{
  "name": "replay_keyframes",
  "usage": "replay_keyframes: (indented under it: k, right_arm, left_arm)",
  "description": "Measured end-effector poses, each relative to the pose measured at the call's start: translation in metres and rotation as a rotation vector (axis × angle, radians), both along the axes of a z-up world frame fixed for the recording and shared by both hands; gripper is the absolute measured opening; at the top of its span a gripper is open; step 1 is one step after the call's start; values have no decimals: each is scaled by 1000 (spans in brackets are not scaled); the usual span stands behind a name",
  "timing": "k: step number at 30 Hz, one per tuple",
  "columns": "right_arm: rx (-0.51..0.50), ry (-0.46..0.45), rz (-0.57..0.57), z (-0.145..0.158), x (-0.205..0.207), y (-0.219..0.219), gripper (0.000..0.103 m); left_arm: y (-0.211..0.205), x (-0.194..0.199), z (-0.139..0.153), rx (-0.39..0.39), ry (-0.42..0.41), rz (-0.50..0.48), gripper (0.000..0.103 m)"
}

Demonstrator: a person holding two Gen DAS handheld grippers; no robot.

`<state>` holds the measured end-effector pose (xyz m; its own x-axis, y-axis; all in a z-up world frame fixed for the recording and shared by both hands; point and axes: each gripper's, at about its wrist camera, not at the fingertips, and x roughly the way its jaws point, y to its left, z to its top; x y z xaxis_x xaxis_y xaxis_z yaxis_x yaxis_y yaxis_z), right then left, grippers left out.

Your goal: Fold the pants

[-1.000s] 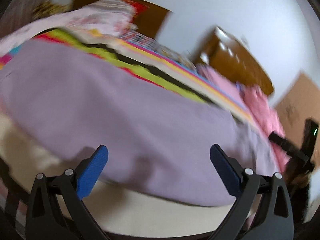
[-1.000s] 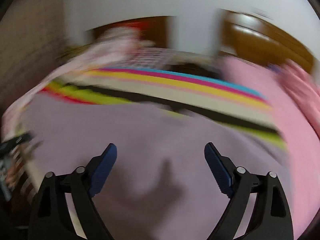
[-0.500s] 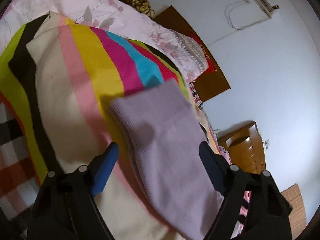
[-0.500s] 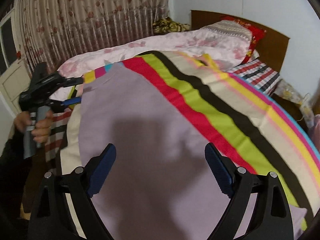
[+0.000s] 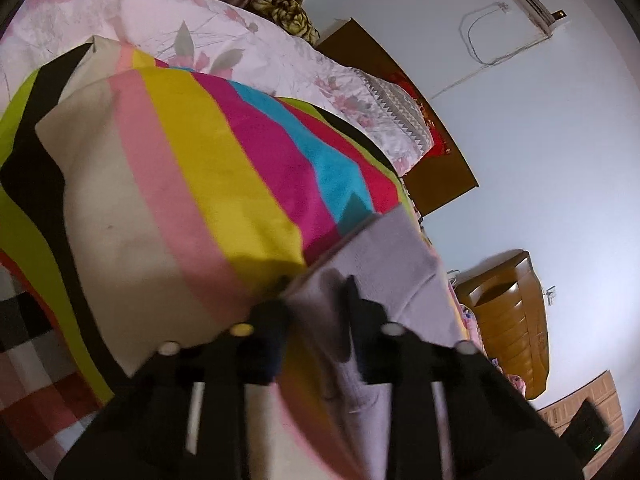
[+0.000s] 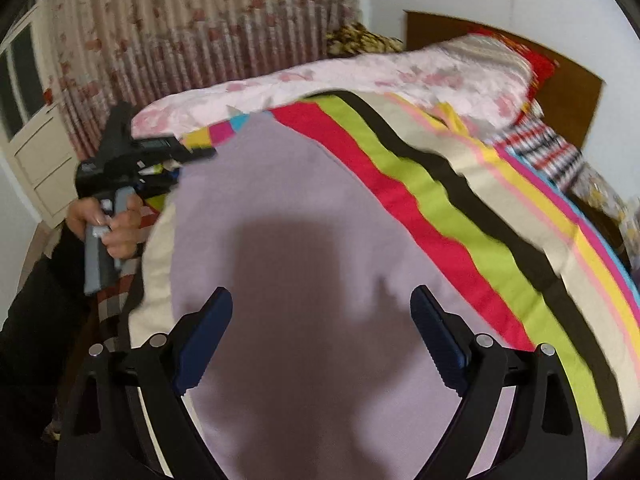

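Observation:
Lilac pants [image 6: 304, 264] lie spread flat on a striped blanket [image 6: 460, 216] on a bed. In the left wrist view my left gripper [image 5: 316, 300] has its fingers drawn close together on the near corner of the pants [image 5: 384, 264], with the cloth bunched between them. The same gripper [image 6: 192, 152], held in a hand, shows in the right wrist view at the pants' far left corner. My right gripper [image 6: 320, 336] is open and empty, hovering over the middle of the pants.
A pink floral quilt [image 6: 360, 76] and pillows lie at the back of the bed. A wooden headboard [image 6: 568, 80] stands at the right. Curtains [image 6: 200, 32] hang behind. A wooden cabinet [image 5: 512, 312] stands by the wall.
My left gripper has moved onto the corner of the pants and closed on it. My right gripper has stayed open over the pants.

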<state>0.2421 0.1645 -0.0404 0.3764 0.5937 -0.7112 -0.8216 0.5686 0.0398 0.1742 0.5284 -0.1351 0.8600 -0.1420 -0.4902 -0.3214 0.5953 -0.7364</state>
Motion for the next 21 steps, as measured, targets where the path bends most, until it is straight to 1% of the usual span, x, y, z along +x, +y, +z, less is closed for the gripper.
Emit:
replay_keyframes:
  k: [2,5,7,9,10,13,15,18,21]
  right_arm:
    - [-18,25,20,-2,7,19,88]
    - [-68,38,40,-13,15,46,88]
    - [-110,32,24,-27,17,55,88]
    - [-135,33,14,-45,21,58,88]
    - [-114,43,7,-52,24,54,91]
    - [-74,99,3,-51,33,48,93]
    - [-69,104,6,-51,33,47,93]
    - [-85,88,8,-52,29,49,94]
    - [-87,89,11,-52,30,52,95]
  left_arm:
    - [2,2,1,16,2,-5,19]
    - [-5,4,7,86,35,-1,18]
    - [-11,6,11,143,67,17,24]
    - [-23,9,17,246,106,27,24]
    - [-27,11,19,292,122,31,24]
    - [-35,14,23,361,146,46,23]
    - [-38,15,24,397,159,53,20]
    - [-45,14,28,448,174,63,17]
    - [-49,11,31,469,186,67,16]
